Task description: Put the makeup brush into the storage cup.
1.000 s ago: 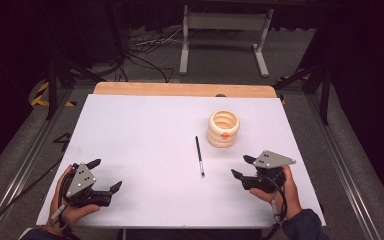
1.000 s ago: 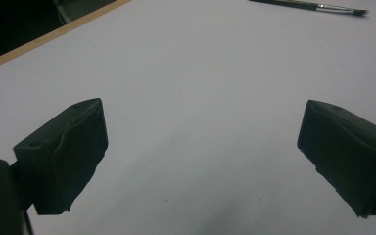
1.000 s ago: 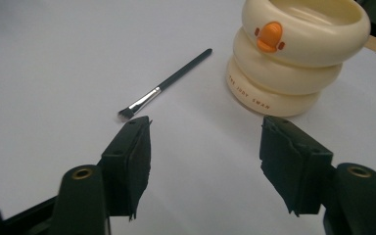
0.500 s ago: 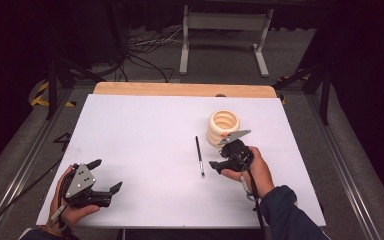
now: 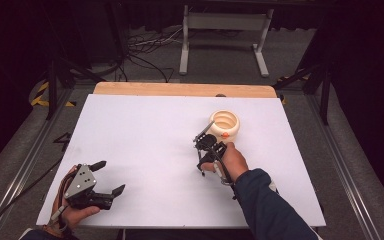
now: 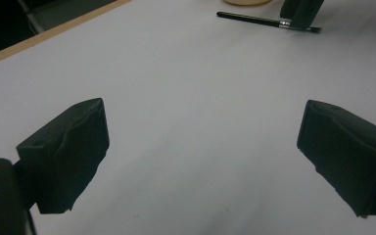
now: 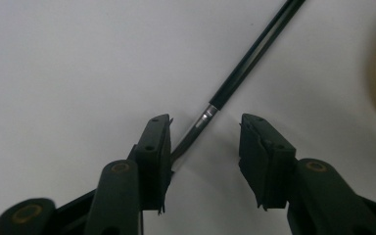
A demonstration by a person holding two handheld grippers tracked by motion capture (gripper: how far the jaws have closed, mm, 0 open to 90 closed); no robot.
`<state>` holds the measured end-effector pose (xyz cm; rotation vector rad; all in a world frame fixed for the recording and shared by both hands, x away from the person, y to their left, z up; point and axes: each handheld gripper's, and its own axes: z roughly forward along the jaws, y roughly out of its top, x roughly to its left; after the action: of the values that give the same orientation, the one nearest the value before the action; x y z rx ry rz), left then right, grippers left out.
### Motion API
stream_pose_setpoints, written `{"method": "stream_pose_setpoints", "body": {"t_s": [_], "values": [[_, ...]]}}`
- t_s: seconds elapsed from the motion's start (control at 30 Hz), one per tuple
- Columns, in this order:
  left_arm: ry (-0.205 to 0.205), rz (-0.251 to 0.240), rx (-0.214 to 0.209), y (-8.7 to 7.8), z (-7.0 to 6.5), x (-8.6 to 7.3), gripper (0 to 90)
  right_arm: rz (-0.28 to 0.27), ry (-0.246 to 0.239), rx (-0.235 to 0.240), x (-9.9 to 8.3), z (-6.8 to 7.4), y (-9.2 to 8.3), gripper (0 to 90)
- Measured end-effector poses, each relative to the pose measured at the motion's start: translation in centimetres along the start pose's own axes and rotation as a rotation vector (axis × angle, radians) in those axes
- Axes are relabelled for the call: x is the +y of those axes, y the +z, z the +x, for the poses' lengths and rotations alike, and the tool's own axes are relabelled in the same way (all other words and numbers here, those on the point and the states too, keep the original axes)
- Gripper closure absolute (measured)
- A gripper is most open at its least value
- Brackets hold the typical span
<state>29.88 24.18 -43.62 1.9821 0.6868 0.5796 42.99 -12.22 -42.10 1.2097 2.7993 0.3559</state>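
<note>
Cables (image 5: pixel 145 47) and a metal stand (image 5: pixel 223 30) sit at twelve o'clock beyond the white surface (image 5: pixel 145 130), where the right tongs (image 5: pixel 203 150) straddle a pen (image 7: pixel 245 68), gaping, beside a cream holder (image 5: pixel 225 125), while the left tongs (image 5: pixel 109 178) gape at seven o'clock.

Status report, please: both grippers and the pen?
Left hand-held gripper open, idle. Right hand-held gripper open, straddling pen on the table. Cream holder close by.

Hand-held gripper (image 6: pixel 203 156) jaws apart, white table (image 6: pixel 191 88), black pen (image 6: pixel 259 20) beyond

white table (image 5: pixel 145 150); cables (image 5: pixel 145 55), metal stand (image 5: pixel 223 37) behind.
</note>
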Motion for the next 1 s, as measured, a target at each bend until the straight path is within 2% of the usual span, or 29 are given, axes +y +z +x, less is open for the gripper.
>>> {"method": "stream_pose_setpoints", "body": {"t_s": [0.07, 0.17, 0.23, 0.33, 0.43, 0.6, 0.73, 0.83, 0.93, 0.97, 1.0], "values": [[-0.001, -0.001, -0.003, 0.0, 0.0, 0.0, 5.8, 0.018, -0.021, -0.032, 0.3, 0.3, 0.2, 60.1], [-0.003, 0.005, -0.005, 0.0, 0.0, 0.0, 6.0, 0.027, -0.036, -0.047, 0.4, 0.3, 0.2, 64.6], [0.000, 0.011, -0.006, 0.1, -0.1, 0.0, 6.0, 0.032, -0.062, -0.054, 0.4, 0.7, 0.2, 72.5], [0.003, 0.018, -0.006, 0.2, -0.2, 0.0, 6.3, 0.038, -0.099, -0.034, 0.6, 0.9, 0.3, 81.5], [-0.010, 0.013, -0.018, 0.2, -0.3, 0.1, 6.4, 0.050, -0.119, -0.024, 0.7, 0.9, 0.3, 84.2], [-0.001, 0.025, -0.015, 0.5, -0.4, 0.2, 6.3, 0.067, -0.185, -0.043, 0.9, 1.2, 0.3, 84.4], [-0.003, 0.021, 0.001, 0.6, -0.5, 0.3, 6.1, 0.031, -0.185, -0.023, 0.4, 0.9, 0.0, 84.4], [0.007, -0.008, 0.062, 0.8, -0.6, 0.7, 7.6, -0.023, -0.161, 0.013, -0.1, 0.3, -0.7, 84.4], [0.047, 0.007, 0.075, 1.5, -0.9, 1.2, 9.4, -0.066, -0.130, 0.046, -0.7, -0.4, -1.4, 84.4], [0.072, 0.023, 0.069, 2.0, -1.0, 1.4, 9.4, -0.074, -0.121, 0.050, -0.8, -0.5, -1.5, 84.4], [0.078, 0.026, 0.069, 2.3, -1.2, 1.6, 9.7, -0.085, -0.110, 0.061, -1.1, -0.8, -1.7, 84.4]]}}
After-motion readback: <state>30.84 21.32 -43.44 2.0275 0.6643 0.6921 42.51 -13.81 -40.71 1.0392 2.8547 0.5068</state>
